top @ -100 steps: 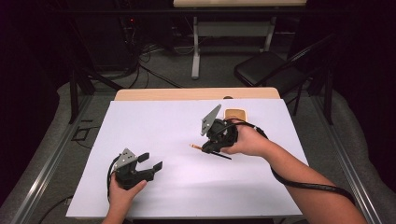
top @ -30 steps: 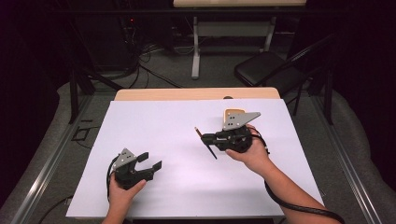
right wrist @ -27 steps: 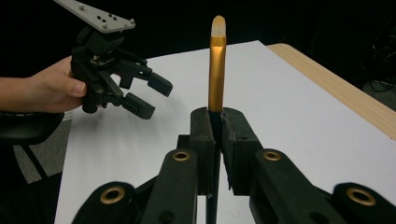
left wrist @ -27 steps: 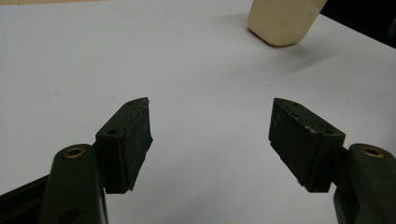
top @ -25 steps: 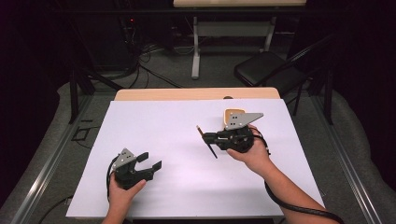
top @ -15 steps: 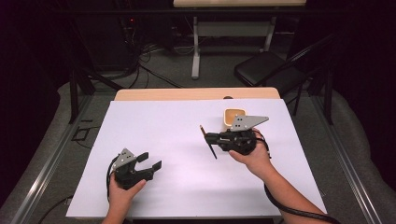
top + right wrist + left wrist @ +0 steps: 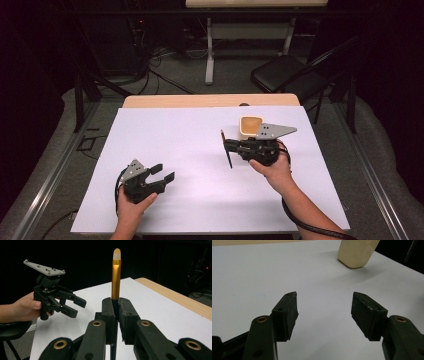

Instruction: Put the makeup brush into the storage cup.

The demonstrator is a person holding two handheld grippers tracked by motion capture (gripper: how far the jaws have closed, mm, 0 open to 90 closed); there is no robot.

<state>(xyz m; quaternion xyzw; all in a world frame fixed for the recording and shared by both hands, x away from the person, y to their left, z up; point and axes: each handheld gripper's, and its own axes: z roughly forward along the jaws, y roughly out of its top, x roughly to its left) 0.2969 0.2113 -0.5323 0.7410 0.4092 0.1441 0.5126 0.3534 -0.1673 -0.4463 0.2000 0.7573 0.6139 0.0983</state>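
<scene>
Right gripper [image 7: 115, 315] clamps a brush [image 7: 116, 272] — left gripper [image 7: 324, 312] gapes, closing.

Glossy metal ferrule [image 7: 116, 280] — matt white tabletop [image 7: 190, 140].

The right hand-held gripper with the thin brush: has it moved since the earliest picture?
Yes. The right hand-held gripper moved rightward, now beside the small tan cup, the brush upright.
</scene>
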